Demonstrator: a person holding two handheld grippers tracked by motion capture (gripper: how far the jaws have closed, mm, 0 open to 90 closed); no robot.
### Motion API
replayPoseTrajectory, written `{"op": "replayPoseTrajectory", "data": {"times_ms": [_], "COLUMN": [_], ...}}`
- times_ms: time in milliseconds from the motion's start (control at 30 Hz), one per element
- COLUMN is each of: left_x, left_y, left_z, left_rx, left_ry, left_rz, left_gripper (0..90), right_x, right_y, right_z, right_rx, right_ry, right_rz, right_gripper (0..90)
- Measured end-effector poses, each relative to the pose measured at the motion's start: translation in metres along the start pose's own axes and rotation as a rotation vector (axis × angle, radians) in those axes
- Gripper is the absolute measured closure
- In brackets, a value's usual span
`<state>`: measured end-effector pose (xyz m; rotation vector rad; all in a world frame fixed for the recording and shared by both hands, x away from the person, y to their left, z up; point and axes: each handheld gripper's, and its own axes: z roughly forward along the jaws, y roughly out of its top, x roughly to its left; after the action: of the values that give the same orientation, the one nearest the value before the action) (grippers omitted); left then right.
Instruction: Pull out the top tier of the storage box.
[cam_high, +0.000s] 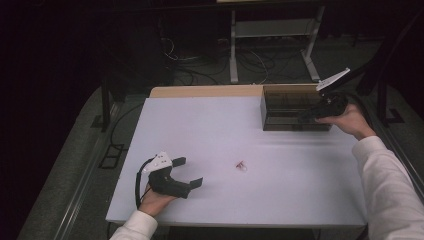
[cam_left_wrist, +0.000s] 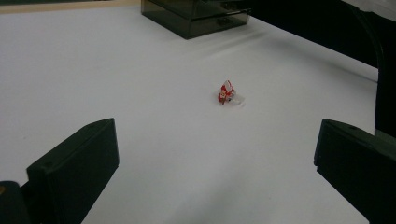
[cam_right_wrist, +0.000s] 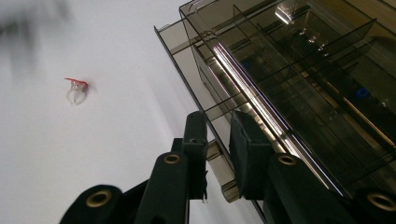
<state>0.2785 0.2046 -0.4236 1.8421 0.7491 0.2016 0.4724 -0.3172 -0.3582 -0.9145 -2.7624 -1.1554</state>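
Observation:
A small red-and-clear ring (cam_high: 241, 165) lies on the white table (cam_high: 300, 185), also seen ahead of the left jaws (cam_left_wrist: 227, 92) and far left in the right gripper view (cam_right_wrist: 77, 89). My left gripper (cam_high: 188, 172) rests near the front left edge, wide open and empty (cam_left_wrist: 215, 177), aimed at the ring. My right gripper (cam_high: 305, 116) is at the front of a smoked plastic drawer box (cam_high: 292, 107). Its jaws (cam_right_wrist: 219, 135) stand close together around the small tab (cam_right_wrist: 215, 151) on the front of a slightly pulled-out drawer; I see no firm pressing.
The drawer box (cam_right_wrist: 299, 70) has several divided compartments and sits at the table's back right (cam_left_wrist: 196, 16). A wooden strip (cam_high: 205, 91) borders the far edge. Beyond it stand a metal stand's legs (cam_high: 233, 60) and floor cables.

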Motion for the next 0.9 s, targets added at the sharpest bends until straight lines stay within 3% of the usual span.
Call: {"op": "replayPoseTrajectory", "data": {"times_ms": [233, 467, 900], "left_x": [0.000, 0.000, 0.000], "left_y": [0.000, 0.000, 0.000], "left_z": [0.000, 0.000, 0.000], "left_rx": [-0.001, 0.001, 0.001], "left_ry": [0.003, 0.002, 0.003], "left_rz": [-0.002, 0.001, -0.001], "left_gripper": [0.0, 0.0, 0.0], "right_x": [-0.001, -0.001, 0.001], "right_y": [-0.002, -0.008, -0.009], "right_z": [0.002, 0.001, 0.000], "right_rx": [0.004, -0.033, -0.023], "right_ry": [-0.001, 0.005, 0.010], "right_rz": [-0.017, -0.022, -0.042], "right_gripper": [78.4, 79.2, 80.2]}}
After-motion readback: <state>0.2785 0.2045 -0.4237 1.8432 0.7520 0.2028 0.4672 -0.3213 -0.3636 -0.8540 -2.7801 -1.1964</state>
